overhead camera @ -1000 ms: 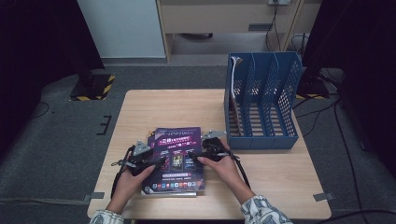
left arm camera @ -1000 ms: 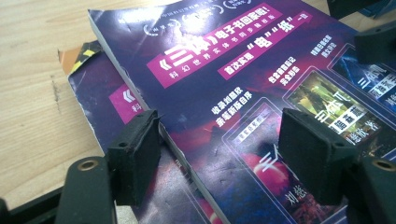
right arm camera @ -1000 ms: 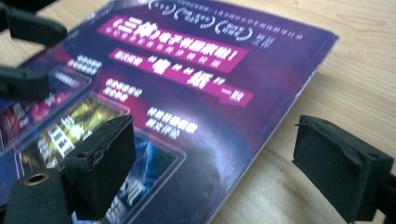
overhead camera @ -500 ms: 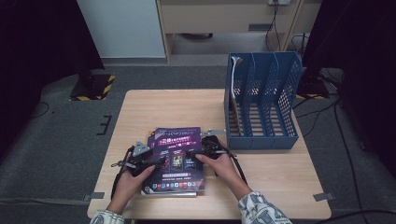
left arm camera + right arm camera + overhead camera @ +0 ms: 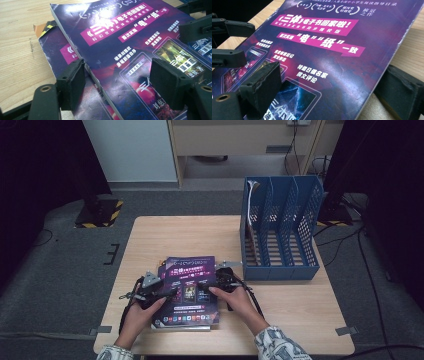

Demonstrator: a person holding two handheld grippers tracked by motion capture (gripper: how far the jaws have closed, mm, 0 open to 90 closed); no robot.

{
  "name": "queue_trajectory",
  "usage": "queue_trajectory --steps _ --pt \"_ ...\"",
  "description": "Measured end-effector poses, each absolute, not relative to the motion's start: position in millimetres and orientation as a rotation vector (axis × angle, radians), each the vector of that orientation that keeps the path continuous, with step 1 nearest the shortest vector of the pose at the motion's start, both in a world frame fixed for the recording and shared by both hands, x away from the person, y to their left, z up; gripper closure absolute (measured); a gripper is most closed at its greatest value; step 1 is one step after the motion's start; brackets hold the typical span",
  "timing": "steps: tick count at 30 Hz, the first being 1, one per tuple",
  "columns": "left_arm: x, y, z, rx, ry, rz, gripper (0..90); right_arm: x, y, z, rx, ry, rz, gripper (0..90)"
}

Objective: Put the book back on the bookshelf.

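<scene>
A stack of purple magazines lies near the table's front edge, with the top magazine (image 5: 190,270) (image 5: 117,32) (image 5: 332,42) slightly askew on a lower one (image 5: 55,50). My left gripper (image 5: 167,292) (image 5: 120,85) is open astride the top magazine's left edge. One pad (image 5: 170,85) sits over the cover and the other (image 5: 72,82) over the lower magazine. My right gripper (image 5: 206,285) (image 5: 332,87) is open and its jaws have just been opening. The cover's right edge lies between its pads, one pad (image 5: 262,80) above the cover and the other (image 5: 402,90) beside the edge.
A blue file rack (image 5: 280,235) with several upright slots stands at the table's back right, a thin booklet (image 5: 251,220) in its leftmost slot. Bare wooden table (image 5: 175,235) lies behind the magazines. Both of the person's hands come in from the front edge.
My right gripper has edged slightly left onto the magazine's right edge. The left gripper and the magazines have stayed put.
</scene>
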State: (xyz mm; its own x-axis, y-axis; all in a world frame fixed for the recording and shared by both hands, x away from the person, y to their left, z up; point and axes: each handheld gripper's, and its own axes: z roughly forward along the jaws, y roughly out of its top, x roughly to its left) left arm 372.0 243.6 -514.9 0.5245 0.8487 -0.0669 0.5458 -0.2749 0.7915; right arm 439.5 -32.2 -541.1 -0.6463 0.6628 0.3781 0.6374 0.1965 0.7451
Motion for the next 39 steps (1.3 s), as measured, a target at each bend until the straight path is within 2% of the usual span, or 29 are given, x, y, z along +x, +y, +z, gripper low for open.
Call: queue_trajectory --steps 14,23,31,39 --pt "372.3 243.7 -514.9 1.963 1.136 0.478 27.6 436.7 -31.2 -540.2 1.313 2.39 1.467 9.8" --pt "372.4 244.4 -514.5 1.971 1.134 0.479 26.8 437.6 -37.1 -534.6 1.3 2.418 1.467 19.9" --pt "372.6 245.2 -514.3 1.972 1.134 0.476 26.5 436.7 -39.0 -526.8 1.265 2.402 1.485 23.5" --pt "372.5 246.8 -514.0 1.979 1.131 0.476 26.2 433.5 -37.5 -511.1 1.234 2.388 1.54 23.5"
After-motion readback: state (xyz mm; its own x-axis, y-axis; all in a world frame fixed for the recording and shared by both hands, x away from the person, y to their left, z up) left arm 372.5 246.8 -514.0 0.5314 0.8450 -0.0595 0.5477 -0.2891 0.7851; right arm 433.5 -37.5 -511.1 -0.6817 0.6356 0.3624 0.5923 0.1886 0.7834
